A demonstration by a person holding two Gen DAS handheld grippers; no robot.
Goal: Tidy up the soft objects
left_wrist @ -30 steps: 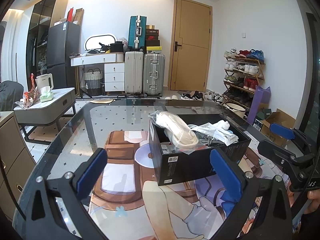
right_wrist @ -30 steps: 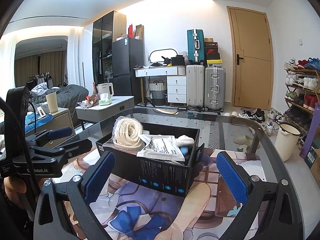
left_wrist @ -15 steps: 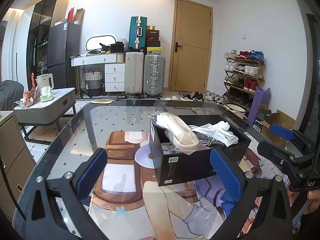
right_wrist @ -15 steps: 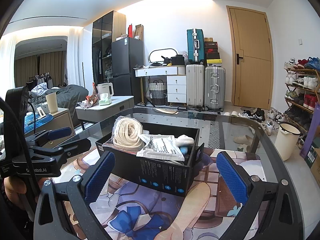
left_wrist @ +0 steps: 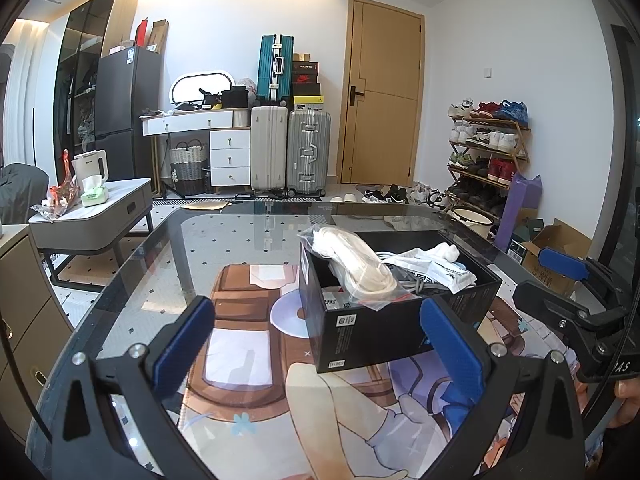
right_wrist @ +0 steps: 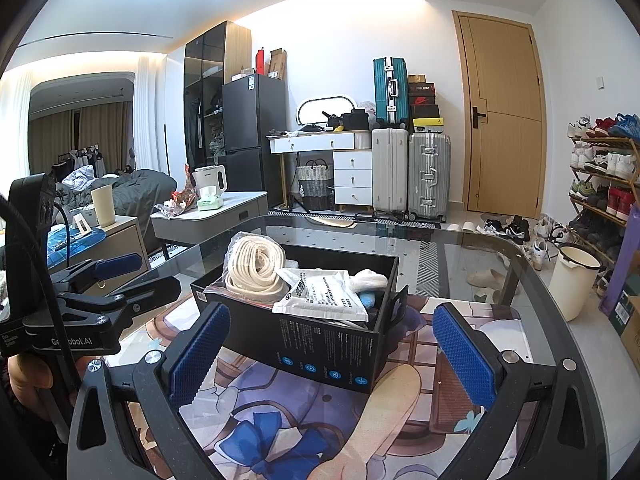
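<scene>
A black box (left_wrist: 372, 332) (right_wrist: 320, 344) stands on the glass table. It holds a bagged coil of cream rope (left_wrist: 356, 268) (right_wrist: 254, 266), a white printed packet (left_wrist: 444, 274) (right_wrist: 320, 294), a white sock (left_wrist: 446, 250) (right_wrist: 370, 278) and a blue soft item (right_wrist: 367, 300). My left gripper (left_wrist: 316, 344) is open and empty, just short of the box's near corner. My right gripper (right_wrist: 328, 344) is open and empty, with the box in front of it. Each gripper also shows at the edge of the other's view, the right one (left_wrist: 568, 284) and the left one (right_wrist: 108, 280).
A printed cartoon mat (left_wrist: 248, 364) (right_wrist: 280, 420) covers the table under the box. The table's dark rim (left_wrist: 132, 264) curves round at left. Beyond it stand a low grey side table (left_wrist: 92, 216), suitcases (left_wrist: 288, 152), a shoe rack (left_wrist: 488, 152) and a cream bucket (right_wrist: 576, 280).
The left wrist view has shifted very slightly; the box sits a touch further right in it. Both grippers stay open and empty. Nothing in the box has moved.
</scene>
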